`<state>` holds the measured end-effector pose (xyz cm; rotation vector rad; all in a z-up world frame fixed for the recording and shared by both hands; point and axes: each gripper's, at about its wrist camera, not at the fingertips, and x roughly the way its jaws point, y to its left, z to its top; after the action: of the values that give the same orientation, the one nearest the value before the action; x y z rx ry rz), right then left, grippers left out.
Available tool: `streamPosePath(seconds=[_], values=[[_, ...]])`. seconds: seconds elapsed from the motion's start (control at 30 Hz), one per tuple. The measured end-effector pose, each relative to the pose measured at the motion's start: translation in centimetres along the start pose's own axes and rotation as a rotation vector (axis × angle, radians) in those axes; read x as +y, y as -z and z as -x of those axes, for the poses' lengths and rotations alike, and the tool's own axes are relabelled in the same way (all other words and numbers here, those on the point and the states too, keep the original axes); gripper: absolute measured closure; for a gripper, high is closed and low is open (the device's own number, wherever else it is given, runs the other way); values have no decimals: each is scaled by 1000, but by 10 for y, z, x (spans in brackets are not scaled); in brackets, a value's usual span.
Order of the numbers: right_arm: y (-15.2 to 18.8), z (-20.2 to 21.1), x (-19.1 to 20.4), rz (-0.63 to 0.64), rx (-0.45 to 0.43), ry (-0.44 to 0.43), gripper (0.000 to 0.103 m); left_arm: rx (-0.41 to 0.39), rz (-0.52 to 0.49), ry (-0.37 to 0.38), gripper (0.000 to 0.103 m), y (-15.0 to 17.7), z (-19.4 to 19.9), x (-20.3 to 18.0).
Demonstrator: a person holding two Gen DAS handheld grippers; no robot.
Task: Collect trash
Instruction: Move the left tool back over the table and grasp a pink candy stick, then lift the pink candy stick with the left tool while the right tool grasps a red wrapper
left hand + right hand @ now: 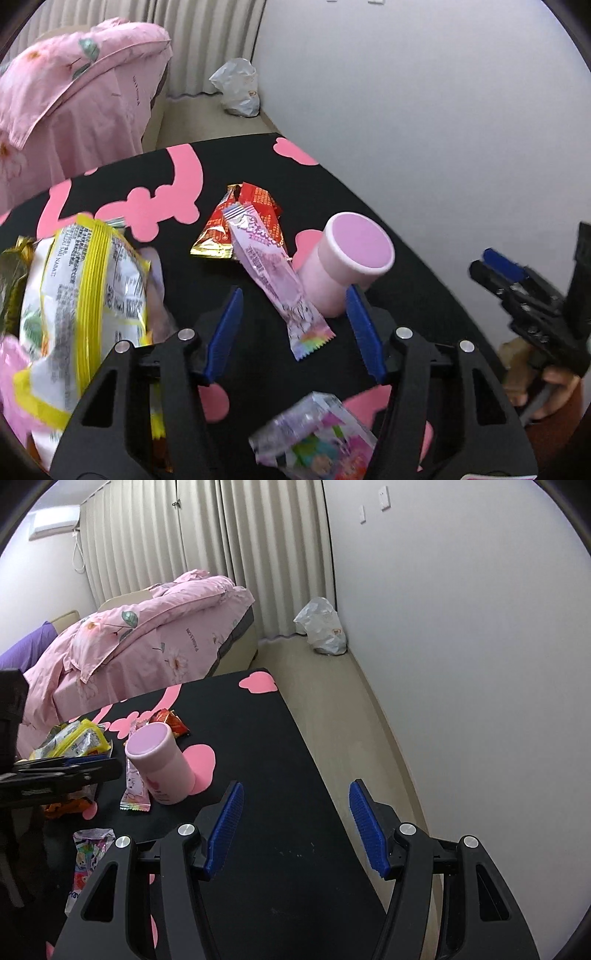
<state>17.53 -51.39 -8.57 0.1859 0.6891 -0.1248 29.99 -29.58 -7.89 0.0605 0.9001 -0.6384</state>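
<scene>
We hold the left tongs point(295, 328) with the jaws apart and nothing pressed between them; the pink candy wrapper point(275, 275) lies flat on the black desk point(369, 206) in the gap between the blue pads, its rainbow end nearest to us. The right tongs point(295, 827) also stand apart and empty, over a bare part of the desk near its edge. We judge the wrapper to be very light, thin and soft, a little slippery, so it may slide or fold; it seems best to pinch it across the narrow middle, low against the desk. The pink cup point(343, 258) lies on its side touching the wrapper and could roll if bumped. Behind sits a red and gold wrapper point(240, 221), at the left a yellow and white snack bag point(81, 295), and near us a clear printed packet point(314, 439). Only the right wrist view shows the bare floor beside the desk and the wider bed point(155, 627); both show a white plastic bag point(325, 627) by the wall.
</scene>
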Motion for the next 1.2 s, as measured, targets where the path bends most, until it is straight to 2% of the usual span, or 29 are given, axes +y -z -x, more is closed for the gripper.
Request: streamPosePath(seconds=[0.13, 0.17, 0.2, 0.27, 0.3, 0.4, 0.6, 0.77, 0.93, 1.07, 1.13, 1.2], values=[[1, -5, -2, -14, 7, -8, 46, 30, -68, -11, 48, 0, -12, -8], [0, -6, -1, -17, 9, -12, 46, 40, -74, 9, 52, 1, -13, -8], [-2, -7, 0, -19, 9, -18, 46, 46, -71, 20, 70, 3, -14, -8], [-5, -7, 4, -13, 4, -29, 46, 64, -56, 22, 91, 6, -16, -5], [-7, -6, 6, -8, -1, -32, 46, 68, -38, 23, 94, 9, -15, -1], [-11, -4, 11, 1, -12, -45, 46, 35, -10, 47, 95, 15, 2, 3], [-16, -3, 28, 34, -17, -81, 46, -54, -34, 45, 96, 25, 63, 4], [-28, -1, 49, 57, -34, -129, 46, -111, -7, 9, 96, 41, 122, 23], [-64, -3, 94, 85, -65, -199, 46, -128, 59, -50, 96, 62, 157, 52], [-82, -25, 136, 41, -25, -244, 46, -139, 121, -87, 96, 83, 173, 79], [-90, -45, 157, 30, 30, -263, 46, -129, 153, -96, 96, 93, 176, 95], [-101, -71, 169, 28, 84, -241, 46, -119, 168, -100, 95, 101, 181, 106]])
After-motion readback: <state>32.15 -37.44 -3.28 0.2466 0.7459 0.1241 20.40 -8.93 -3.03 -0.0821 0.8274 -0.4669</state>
